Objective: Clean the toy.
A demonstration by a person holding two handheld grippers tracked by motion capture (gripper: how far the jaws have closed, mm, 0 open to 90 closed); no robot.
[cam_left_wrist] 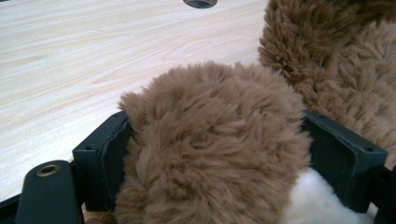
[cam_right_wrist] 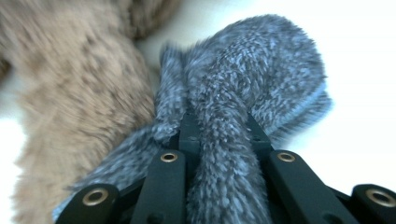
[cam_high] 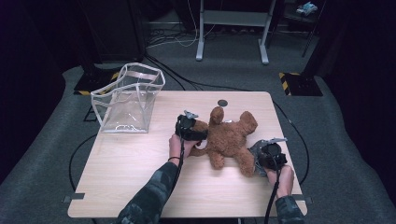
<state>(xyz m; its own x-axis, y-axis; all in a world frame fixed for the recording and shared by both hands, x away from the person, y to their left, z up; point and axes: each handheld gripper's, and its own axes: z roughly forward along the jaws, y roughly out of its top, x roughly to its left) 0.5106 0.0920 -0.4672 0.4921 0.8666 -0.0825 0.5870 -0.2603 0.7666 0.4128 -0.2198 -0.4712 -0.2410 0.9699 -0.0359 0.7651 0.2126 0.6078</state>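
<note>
Plush bear (cam_high: pixel 231 137) is light, squashy: left gripper (cam_left_wrist: pixel 212 154) clamps its brown limb; right gripper (cam_right_wrist: pixel 219 135) pinches probably its grey fur part (cam_right_wrist: pixel 261 74).

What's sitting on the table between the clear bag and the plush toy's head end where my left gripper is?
Nothing: in the high view the table is bare wood between the clear bag and the left gripper, whose jaws clamp the brown plush toy.

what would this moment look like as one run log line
left gripper: shut on brown paw of teddy bear | right gripper: shut on grey fuzzy cloth | clear bag: upright, far left of table
</note>
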